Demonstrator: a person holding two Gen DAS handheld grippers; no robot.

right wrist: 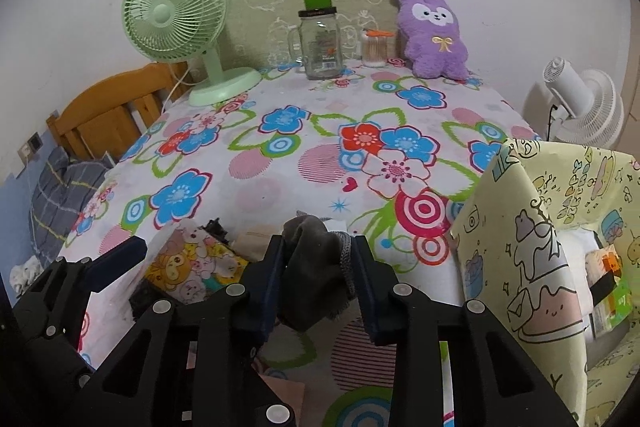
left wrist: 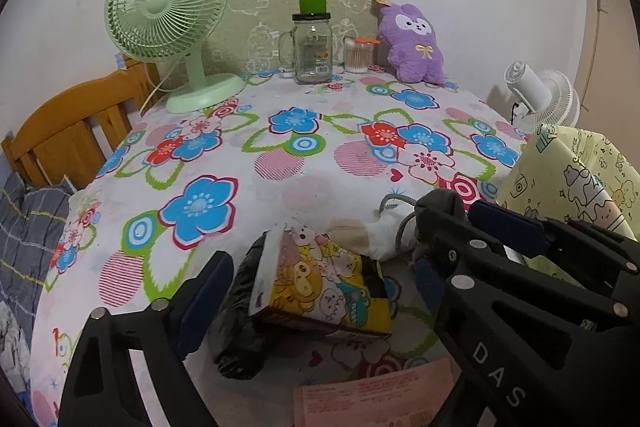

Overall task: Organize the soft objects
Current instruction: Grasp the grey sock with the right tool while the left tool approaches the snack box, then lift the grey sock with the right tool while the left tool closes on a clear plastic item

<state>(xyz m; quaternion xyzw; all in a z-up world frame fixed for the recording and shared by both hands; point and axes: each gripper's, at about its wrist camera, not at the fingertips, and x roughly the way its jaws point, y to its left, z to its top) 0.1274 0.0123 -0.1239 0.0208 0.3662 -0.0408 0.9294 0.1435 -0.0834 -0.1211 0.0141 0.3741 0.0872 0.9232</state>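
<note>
My right gripper (right wrist: 320,267) pinches the grey sock (right wrist: 316,259) just above the surface (right wrist: 304,131); the patterned bin (right wrist: 532,227) stands immediately to its right, nearer this arm. My left gripper (left wrist: 320,267) is spread around the cartoon box (left wrist: 324,283).

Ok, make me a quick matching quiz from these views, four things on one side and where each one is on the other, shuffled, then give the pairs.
Things:
1. grey sock
2. purple plush
3. green fan
4. cartoon box

Places:
A. back left of the table
B. between the fingers of the right hand-held gripper
C. against the back wall, on the right
D. near edge, in front of the left hand-held gripper

Pairs: 1-B, 2-C, 3-A, 4-D
</note>
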